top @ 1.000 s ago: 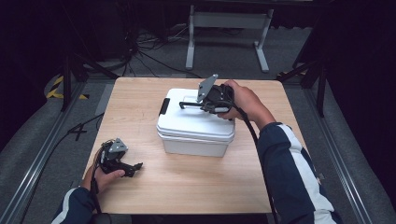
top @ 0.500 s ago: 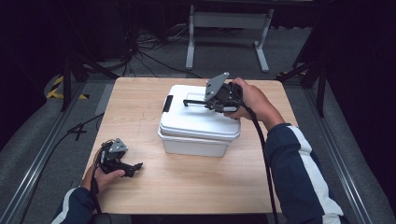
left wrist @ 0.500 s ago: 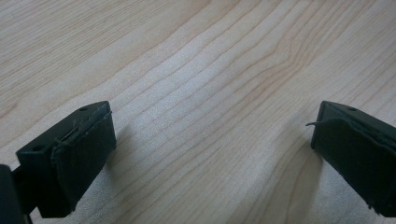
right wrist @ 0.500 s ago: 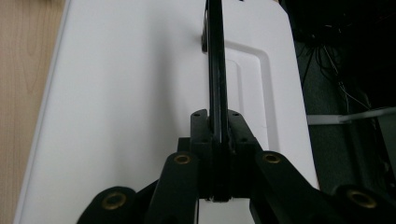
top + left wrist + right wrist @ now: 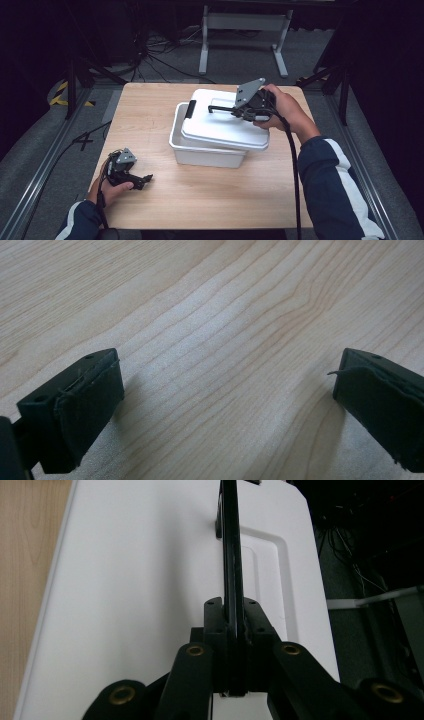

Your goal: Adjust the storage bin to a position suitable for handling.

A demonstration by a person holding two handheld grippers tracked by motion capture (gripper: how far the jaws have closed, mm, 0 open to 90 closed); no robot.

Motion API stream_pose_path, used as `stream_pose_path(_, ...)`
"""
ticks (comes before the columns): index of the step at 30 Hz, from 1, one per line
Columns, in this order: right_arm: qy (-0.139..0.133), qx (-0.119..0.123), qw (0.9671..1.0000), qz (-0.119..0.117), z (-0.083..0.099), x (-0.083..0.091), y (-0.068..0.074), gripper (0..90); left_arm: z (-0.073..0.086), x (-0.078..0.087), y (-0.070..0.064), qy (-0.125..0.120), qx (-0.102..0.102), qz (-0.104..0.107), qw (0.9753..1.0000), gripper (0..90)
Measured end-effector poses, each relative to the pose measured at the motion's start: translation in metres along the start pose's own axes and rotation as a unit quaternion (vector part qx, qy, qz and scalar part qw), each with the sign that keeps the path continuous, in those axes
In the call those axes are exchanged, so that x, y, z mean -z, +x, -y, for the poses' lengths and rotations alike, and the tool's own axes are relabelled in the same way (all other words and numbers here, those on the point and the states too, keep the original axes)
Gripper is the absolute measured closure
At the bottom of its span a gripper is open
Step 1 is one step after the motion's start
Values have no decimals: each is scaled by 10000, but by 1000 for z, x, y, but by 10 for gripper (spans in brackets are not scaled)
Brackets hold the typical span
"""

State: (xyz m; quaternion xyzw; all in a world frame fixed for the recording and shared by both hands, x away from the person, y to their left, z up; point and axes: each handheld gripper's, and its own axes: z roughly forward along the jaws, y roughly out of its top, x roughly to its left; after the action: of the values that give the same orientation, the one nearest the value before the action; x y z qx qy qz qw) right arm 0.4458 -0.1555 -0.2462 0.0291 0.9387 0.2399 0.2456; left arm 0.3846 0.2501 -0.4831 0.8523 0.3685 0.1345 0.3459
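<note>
Nearest the person, the left gripper (image 5: pixel 142 178) rests on the wooden table (image 5: pixel 150 115) at its front left corner, jaws wide apart with nothing but bare wood grain between them; it has not stirred over the last second. Farther in, near the middle of the table, stands the white bin (image 5: pixel 200 150), and this is where the change lies: the white lid (image 5: pixel 225 125), which sat square on the bin a second ago, is now raised and shifted to the right and away, so that the bin's left rim and a strip of its inside are uncovered, with a black latch (image 5: pixel 190 108) showing at that rim. The right gripper (image 5: pixel 240 109) does the lifting: its jaws are clamped flat on the lid's thin black handle (image 5: pixel 231 550), which the right gripper view shows edge-on, running away over the lid top. The lid appears to hang tilted from that handle, its front edge still over the bin. I judge the opening well under way; the lid seems free of its seat and next needs carrying clear and setting down on bare wood beside the bin.
</note>
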Motion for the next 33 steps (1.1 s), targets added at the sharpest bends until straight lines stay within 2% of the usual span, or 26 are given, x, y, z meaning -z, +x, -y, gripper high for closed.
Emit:
stream_pose_path(10, -19, -280, 9993, 246, 39, 25, -6, 841, 0, 0, 0, -2, 3, -3, 10000, 3)
stream_pose_path(11, -14, -337, 9991, 273, 43, 28, -5, 841, 0, 0, 0, -5, -44, -19, 10000, 3)
stream_pose_path(15, -72, -440, 9984, 340, 55, 37, -5, 841, 0, 0, 0, -9, 7, -12, 10000, 3)
stream_pose_path(17, -64, -547, 9975, 449, 68, 48, -3, 841, 0, 1, 0, 5, -17, -29, 10000, 2)
stream_pose_path(19, -70, -564, 9974, 438, 71, 50, -4, 841, 0, 1, 0, 4, -15, -31, 10000, 3)
stream_pose_path(22, -78, -693, 9962, 512, 85, 59, -3, 841, 0, 1, 0, 5, -16, -35, 10000, 3)
stream_pose_path(33, -44, -1001, 9923, 724, 120, 75, -3, 842, 1, 1, 0, 9, 1, -46, 10000, 3)
